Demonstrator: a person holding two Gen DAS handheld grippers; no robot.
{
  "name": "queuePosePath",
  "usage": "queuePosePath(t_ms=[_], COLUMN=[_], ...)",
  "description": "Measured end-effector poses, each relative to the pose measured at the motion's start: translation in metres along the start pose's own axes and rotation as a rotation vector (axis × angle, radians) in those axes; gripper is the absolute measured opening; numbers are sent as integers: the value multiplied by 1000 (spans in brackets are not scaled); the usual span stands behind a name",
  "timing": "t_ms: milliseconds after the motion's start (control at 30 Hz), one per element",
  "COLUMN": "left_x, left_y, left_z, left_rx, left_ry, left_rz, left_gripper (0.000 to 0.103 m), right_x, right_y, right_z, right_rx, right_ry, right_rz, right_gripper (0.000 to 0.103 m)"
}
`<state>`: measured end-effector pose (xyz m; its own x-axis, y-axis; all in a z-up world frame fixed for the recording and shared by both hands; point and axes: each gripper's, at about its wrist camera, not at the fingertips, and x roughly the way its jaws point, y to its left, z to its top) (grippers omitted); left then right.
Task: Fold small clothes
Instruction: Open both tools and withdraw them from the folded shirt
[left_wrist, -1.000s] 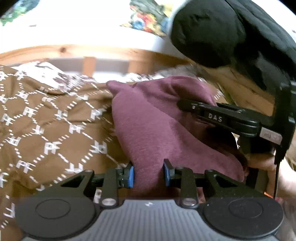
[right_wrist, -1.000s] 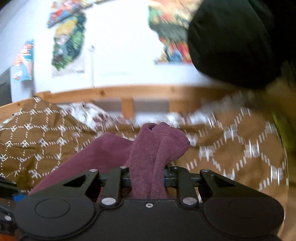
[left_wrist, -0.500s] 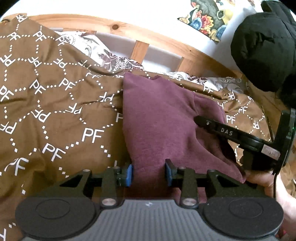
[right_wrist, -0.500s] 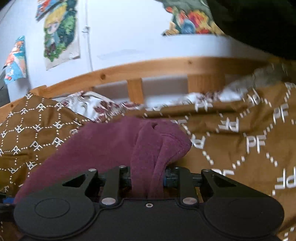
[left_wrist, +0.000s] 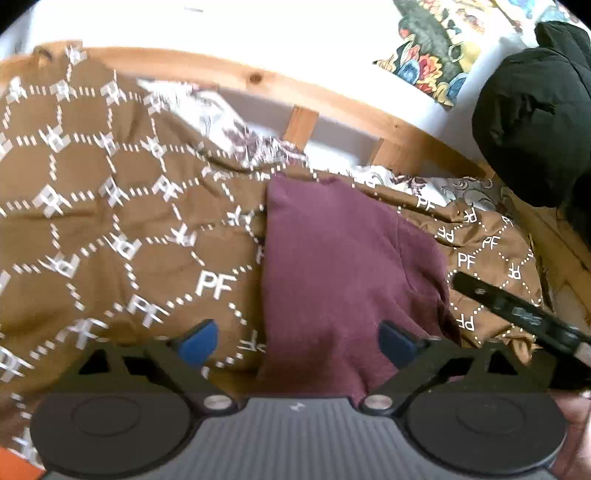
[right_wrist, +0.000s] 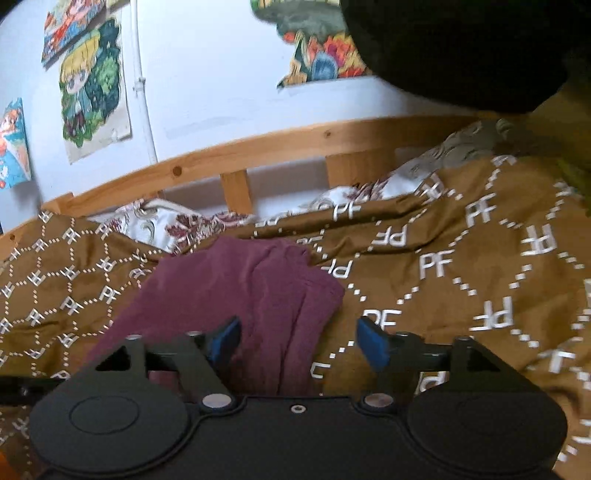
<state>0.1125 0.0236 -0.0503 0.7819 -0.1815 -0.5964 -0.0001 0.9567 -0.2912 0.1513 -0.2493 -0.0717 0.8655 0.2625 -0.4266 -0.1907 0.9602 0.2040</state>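
A small maroon garment (left_wrist: 332, 266) lies folded on a brown patterned bedspread (left_wrist: 110, 229). In the left wrist view its near end sits between the blue pads of my left gripper (left_wrist: 297, 341), whose jaws are opening wide and do not press on it. In the right wrist view the garment (right_wrist: 251, 295) lies bunched in folds, its right part between the opening jaws of my right gripper (right_wrist: 297, 341); the pads stand clear of the cloth. The right gripper's finger (left_wrist: 517, 314) shows at the right of the left view.
A wooden bed rail (right_wrist: 258, 155) runs behind the bedspread (right_wrist: 461, 258), with a floral pillow (right_wrist: 166, 225) against it. Posters (right_wrist: 92, 85) hang on the white wall. A black padded mass (left_wrist: 535, 118) fills the upper right. A hand (left_wrist: 576, 435) shows at the lower right edge.
Both grippers let go of the maroon garment and their jaws swung wide apart. The garment dropped flat onto the bedspread. The right gripper's finger drew away from the cloth.
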Motion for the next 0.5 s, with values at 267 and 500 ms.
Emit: queuePosePath(t_ms=[267, 500], left_x=[-66, -127], left_y=[-13, -22], left_z=[-2, -33], left_rx=[122, 194], left_ry=[-106, -165], left_rz=[48, 81], left_gripper=[102, 102], right_x=[-89, -171], right_y=[14, 40], right_z=[0, -26], right_rx=[65, 90], right_ry=[-126, -205], right_rz=[7, -16], right_gripper=[102, 102])
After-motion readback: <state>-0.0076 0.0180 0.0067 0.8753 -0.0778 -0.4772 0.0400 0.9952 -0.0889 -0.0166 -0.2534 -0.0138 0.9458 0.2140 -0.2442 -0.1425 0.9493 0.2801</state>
